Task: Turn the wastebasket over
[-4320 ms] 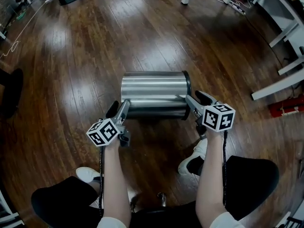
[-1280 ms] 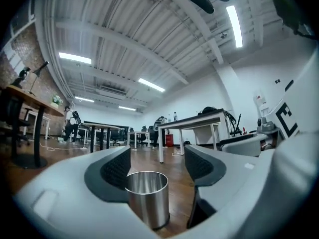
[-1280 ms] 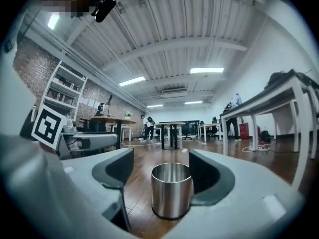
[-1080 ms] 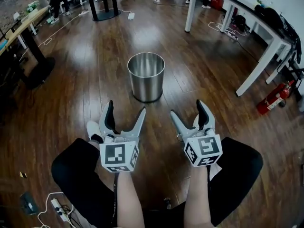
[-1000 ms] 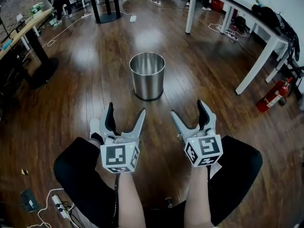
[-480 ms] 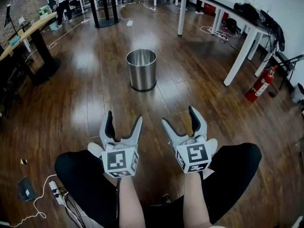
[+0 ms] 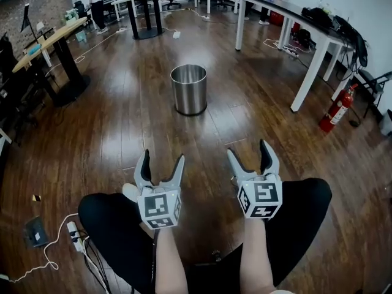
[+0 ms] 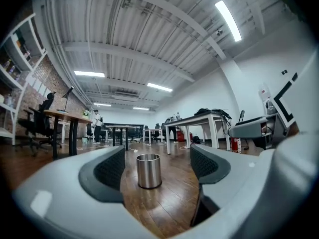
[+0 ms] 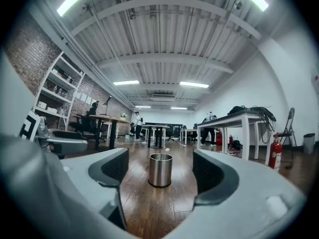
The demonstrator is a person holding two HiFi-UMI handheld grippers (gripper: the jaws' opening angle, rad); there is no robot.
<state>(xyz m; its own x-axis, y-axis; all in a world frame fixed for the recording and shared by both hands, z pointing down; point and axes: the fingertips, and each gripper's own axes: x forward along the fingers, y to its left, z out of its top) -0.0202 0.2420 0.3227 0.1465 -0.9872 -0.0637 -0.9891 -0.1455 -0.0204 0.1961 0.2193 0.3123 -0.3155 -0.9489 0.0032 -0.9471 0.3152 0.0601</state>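
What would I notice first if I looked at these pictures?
A shiny steel wastebasket stands upright, open end up, alone on the dark wooden floor. Nearer, by the person's knees, the left claw and right claw both gape empty and point toward it; the left one has just been closing a little. A red fire extinguisher stands at the right, beside a white table.

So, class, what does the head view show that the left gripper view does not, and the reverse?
Only the head view: the person's legs and a power strip on the floor. Only the left gripper view: the ceiling with its strip lights, and a wall shelf. Both: the wastebasket standing upright on the wooden floor, and a white-legged table.
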